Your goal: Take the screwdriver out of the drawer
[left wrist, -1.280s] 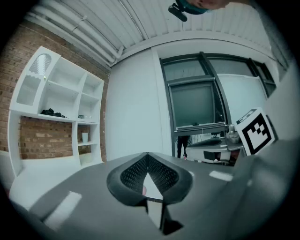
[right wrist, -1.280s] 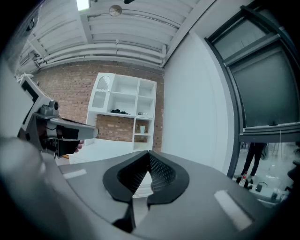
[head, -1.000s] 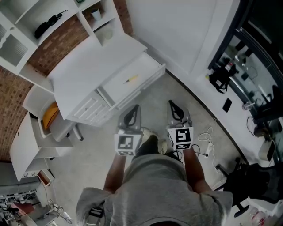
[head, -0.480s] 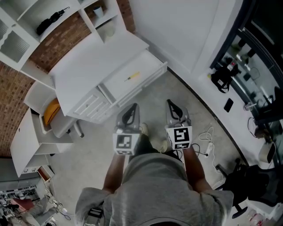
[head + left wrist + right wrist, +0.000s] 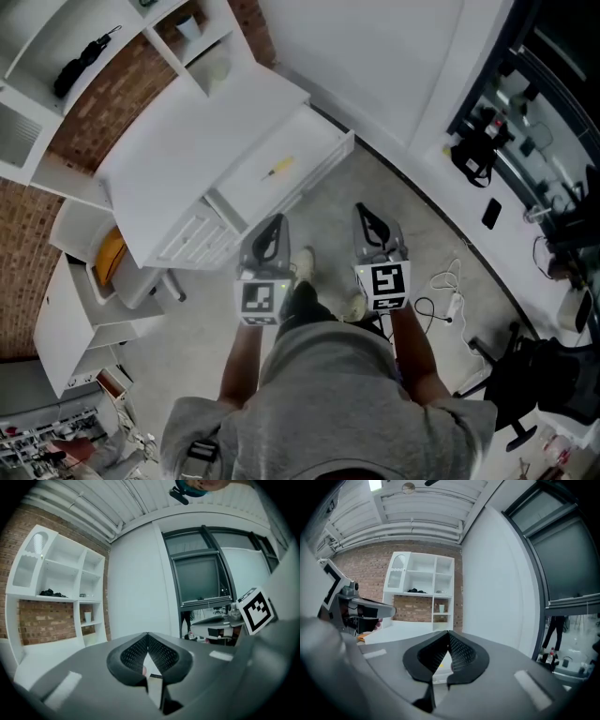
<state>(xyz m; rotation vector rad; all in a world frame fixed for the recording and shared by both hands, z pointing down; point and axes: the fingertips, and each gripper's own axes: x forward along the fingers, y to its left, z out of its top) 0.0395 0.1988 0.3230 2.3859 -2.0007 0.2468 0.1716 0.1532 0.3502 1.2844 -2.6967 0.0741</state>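
Note:
A small yellow-handled screwdriver (image 5: 279, 170) lies in the open white drawer (image 5: 323, 150) of a white desk (image 5: 187, 141), seen in the head view above the grippers. My left gripper (image 5: 274, 223) is shut and empty, held over the floor just in front of the drawer's front edge. My right gripper (image 5: 367, 217) is beside it to the right, also shut with nothing between its tips. In the left gripper view the jaws (image 5: 147, 635) meet at the tips; in the right gripper view the gripper (image 5: 449, 633) looks the same, with a speck of yellow behind it.
White shelving (image 5: 56, 37) on a brick wall stands behind the desk, holding a black object (image 5: 80, 61) and a cup (image 5: 190, 26). A chair with a yellow cushion (image 5: 110, 253) sits left. Cables and a power strip (image 5: 448, 302) lie on the floor at right, near a dark desk (image 5: 525, 159).
Both grippers have come a little closer to the drawer, moving together with the person. Their jaws stayed shut and the screwdriver has not moved.

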